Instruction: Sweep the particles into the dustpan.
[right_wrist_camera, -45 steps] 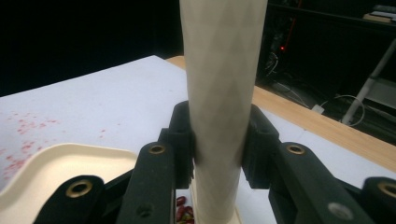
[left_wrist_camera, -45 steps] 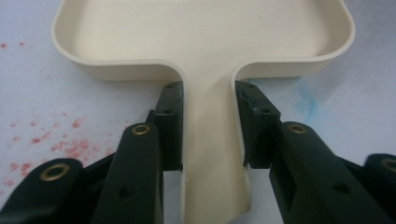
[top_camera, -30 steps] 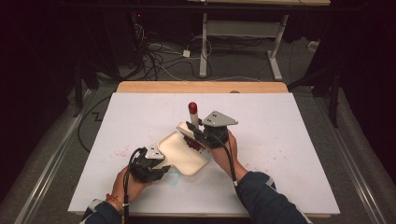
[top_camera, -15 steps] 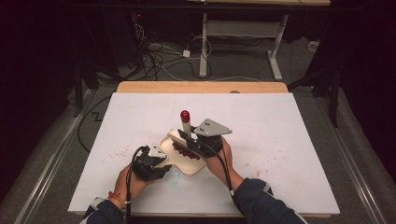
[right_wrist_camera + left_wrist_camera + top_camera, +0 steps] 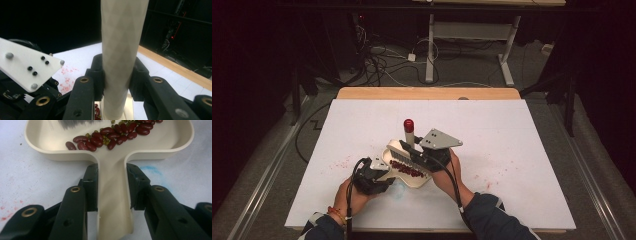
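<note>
On the table [image 5: 522,150], near the front edge just left of centre, sits the dustpan [image 5: 409,175]: cream, shallow, with a flat handle pointing at the person. Left tool [image 5: 111,186] pinches that handle, one pad on each side, right where it meets the pan; handle's near end is cut off at the bottom of the left gripper view. Left tool [image 5: 371,175] sits at the pan's near-left corner in the high view.

Pan holds beans [image 5: 110,135]: dark red kidney beans plus a few small green ones, in a loose band across the far half of the floor. Near half is bare. Pan's far edge is cut off in the left gripper view.

Brush [image 5: 408,152] is over the pan, grey bristles [image 5: 75,123] showing at the top of the left gripper view; can't tell if the tips touch the floor. Its cream handle [image 5: 121,50] is clamped between the right tool's [image 5: 116,75] pads, standing up and tilted away, red cap [image 5: 409,125] on top. Right tool's grey plate [image 5: 439,140] covers part of the brush head from above.

Red stains [image 5: 339,162] on the table left of the pan, more at the right [image 5: 497,172]; too small to tell beans from marks.
</note>
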The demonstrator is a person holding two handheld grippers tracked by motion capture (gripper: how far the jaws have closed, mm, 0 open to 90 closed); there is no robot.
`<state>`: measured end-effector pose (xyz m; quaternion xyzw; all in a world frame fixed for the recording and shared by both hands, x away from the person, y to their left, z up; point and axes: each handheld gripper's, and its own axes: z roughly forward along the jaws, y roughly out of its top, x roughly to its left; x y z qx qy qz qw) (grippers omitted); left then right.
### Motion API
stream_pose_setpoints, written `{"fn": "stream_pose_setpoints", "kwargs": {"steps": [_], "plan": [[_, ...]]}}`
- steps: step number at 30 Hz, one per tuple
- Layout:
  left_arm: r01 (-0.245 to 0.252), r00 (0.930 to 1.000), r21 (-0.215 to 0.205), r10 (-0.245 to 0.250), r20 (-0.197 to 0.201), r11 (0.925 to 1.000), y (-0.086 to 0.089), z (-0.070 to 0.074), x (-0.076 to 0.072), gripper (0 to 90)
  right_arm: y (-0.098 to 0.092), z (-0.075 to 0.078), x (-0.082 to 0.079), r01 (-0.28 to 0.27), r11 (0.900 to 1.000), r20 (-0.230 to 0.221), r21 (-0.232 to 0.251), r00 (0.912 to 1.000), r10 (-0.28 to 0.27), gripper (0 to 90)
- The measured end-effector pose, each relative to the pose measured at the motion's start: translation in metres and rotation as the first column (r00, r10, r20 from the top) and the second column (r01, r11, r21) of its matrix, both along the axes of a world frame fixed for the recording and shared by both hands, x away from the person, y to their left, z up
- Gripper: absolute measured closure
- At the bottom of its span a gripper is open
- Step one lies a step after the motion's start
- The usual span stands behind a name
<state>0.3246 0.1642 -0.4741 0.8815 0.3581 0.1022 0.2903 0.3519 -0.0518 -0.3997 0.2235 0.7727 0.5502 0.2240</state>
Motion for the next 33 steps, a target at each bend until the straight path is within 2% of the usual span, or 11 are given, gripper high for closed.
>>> {"fn": "stream_pose_setpoints", "kwargs": {"steps": [3,7,10,14,17,22,24,27,33], "plan": [[-0.005,1.0,-0.007,0.005,0.008,1.0,0.001,-0.002,-0.002,63.5,-0.008,0.007,0.0,0.0,1.0,0.001,0.022,1.0,0.0,70.6],[-0.002,1.0,-0.005,0.002,-0.002,1.0,0.004,-0.006,-0.001,63.5,-0.021,0.016,-0.005,-0.013,0.999,0.014,0.03,0.9998,0.013,70.6],[0.004,1.0,-0.003,-0.004,0.0,1.0,0.005,-0.006,-0.002,63.5,-0.032,0.021,-0.003,0.001,0.999,0.022,0.042,0.9998,-0.002,70.6],[0.003,1.0,-0.006,-0.003,0.001,1.0,0.006,-0.007,-0.005,63.5,-0.046,0.023,0.001,0.039,0.999,0.036,0.035,0.9985,-0.04,70.6],[-0.003,1.0,-0.009,0.003,0.003,1.0,0.006,-0.008,-0.007,63.5,-0.056,0.019,0.006,0.075,0.997,0.035,0.018,0.9965,-0.076,70.5],[-0.006,1.0,-0.004,0.006,0.001,1.0,0.005,-0.008,-0.009,63.5,-0.067,0.002,0.016,0.137,0.989,0.031,-0.046,0.9902,-0.136,70.5],[-0.007,1.0,-0.005,0.007,-0.001,1.0,0.005,-0.008,-0.009,63.5,-0.068,-0.004,0.02,0.156,0.986,0.025,-0.056,0.9877,-0.154,70.5],[-0.006,1.0,-0.004,0.006,-0.002,1.0,0.005,-0.008,-0.011,63.5,-0.065,-0.009,0.02,0.144,0.988,0.007,-0.062,0.9896,-0.143,70.5],[-0.016,0.9999,-0.006,0.015,-0.002,0.9999,0.003,-0.008,-0.013,63.5,-0.049,-0.012,0.007,0.103,0.993,0.02,-0.059,0.9946,-0.102,70.5]]}}
